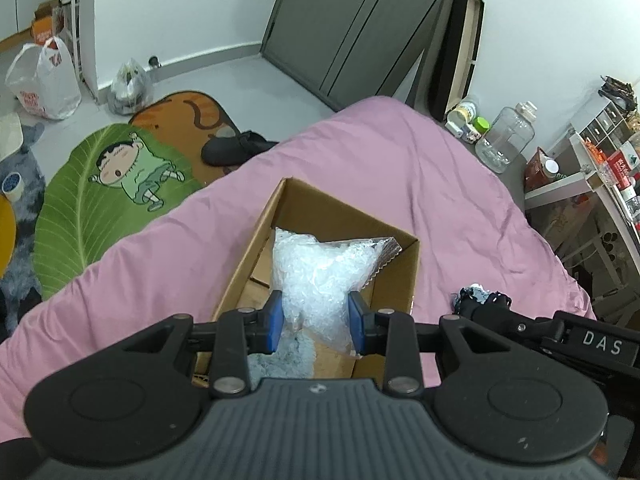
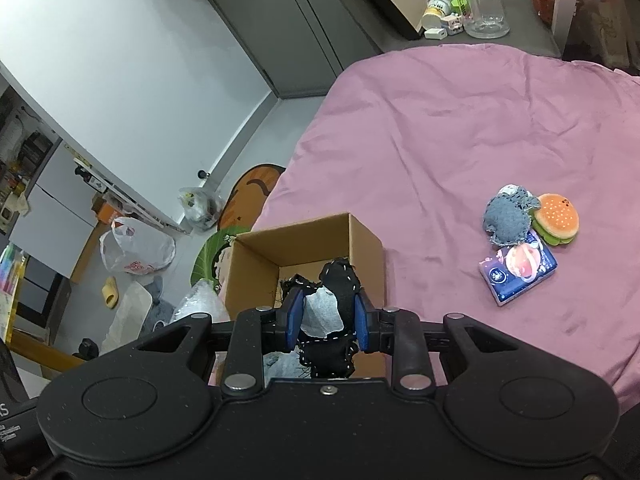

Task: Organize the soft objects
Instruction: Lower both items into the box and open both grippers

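holding a clear bag (image 1: 320,276) of crinkly plastic, the left gripper (image 1: 316,322) has its blue pads pressed narrowly on the bag's lower part, which hangs over the open box (image 1: 400,276) on the pink bed (image 1: 400,168). the right gripper (image 2: 326,322) pinches a black stitched cloth toy (image 2: 340,280) with a pale patch, also above the box (image 2: 364,248), jaws nearly closed on it. something pale and fluffy already lies in the box bottom. i judge the step in hand to be dropping both soft things into the box. next, each load should be lowered below the rim before the jaws open, so nothing catches on a wall. a denim toy (image 2: 508,220), a burger toy (image 2: 558,218) and a blue packet (image 2: 520,270), touching in a cluster on the bed well apart from the box, are yet to be gathered.
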The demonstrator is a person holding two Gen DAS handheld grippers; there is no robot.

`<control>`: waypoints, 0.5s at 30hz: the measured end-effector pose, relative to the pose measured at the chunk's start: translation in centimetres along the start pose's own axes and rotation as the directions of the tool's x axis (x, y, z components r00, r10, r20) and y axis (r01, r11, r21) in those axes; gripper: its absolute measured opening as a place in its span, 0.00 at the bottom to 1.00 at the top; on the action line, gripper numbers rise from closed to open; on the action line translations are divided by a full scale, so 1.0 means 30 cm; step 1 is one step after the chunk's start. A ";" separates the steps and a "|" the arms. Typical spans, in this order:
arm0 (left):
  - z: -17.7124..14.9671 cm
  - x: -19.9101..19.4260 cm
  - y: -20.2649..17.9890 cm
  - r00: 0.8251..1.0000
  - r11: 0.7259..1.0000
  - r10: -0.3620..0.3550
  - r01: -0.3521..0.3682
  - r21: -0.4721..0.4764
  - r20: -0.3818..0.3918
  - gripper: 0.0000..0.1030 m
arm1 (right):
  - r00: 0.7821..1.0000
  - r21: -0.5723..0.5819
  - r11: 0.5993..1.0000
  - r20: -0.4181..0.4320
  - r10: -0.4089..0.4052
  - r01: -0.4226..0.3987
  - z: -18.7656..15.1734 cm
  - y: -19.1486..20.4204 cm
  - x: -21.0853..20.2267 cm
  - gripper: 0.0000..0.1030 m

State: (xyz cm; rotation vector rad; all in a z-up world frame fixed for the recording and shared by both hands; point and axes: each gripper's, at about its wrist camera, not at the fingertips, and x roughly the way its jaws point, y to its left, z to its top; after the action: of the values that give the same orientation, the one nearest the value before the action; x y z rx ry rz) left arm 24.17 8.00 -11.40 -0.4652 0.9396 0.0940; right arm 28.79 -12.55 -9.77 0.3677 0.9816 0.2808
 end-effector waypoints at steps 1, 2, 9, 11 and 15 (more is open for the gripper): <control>0.002 0.012 0.001 1.000 1.000 -0.002 0.002 -0.001 -0.008 0.31 | 1.000 0.001 1.000 -0.004 -0.002 0.002 0.002 0.001 0.008 0.26; 0.003 0.024 0.002 1.000 1.000 -0.006 0.005 -0.003 -0.016 0.32 | 1.000 0.002 1.000 -0.008 -0.004 0.004 0.004 0.001 0.017 0.26; 0.010 0.106 0.010 0.998 1.000 0.000 -0.001 -0.016 -0.064 0.32 | 0.999 0.006 1.000 -0.037 -0.008 0.008 0.014 0.000 0.078 0.26; 0.014 0.125 0.015 0.997 1.000 0.001 -0.003 -0.024 -0.076 0.32 | 0.999 0.006 1.000 -0.045 -0.010 0.011 0.019 -0.001 0.095 0.26; 0.024 0.155 0.025 0.997 0.999 0.011 -0.014 -0.040 -0.083 0.32 | 0.998 0.005 1.000 -0.059 -0.013 0.014 0.027 0.001 0.120 0.26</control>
State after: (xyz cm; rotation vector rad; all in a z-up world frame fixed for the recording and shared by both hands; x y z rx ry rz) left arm 27.26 8.43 -14.99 -0.5040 1.0233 0.1062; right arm 31.36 -11.26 -12.07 0.3592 1.0424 0.2779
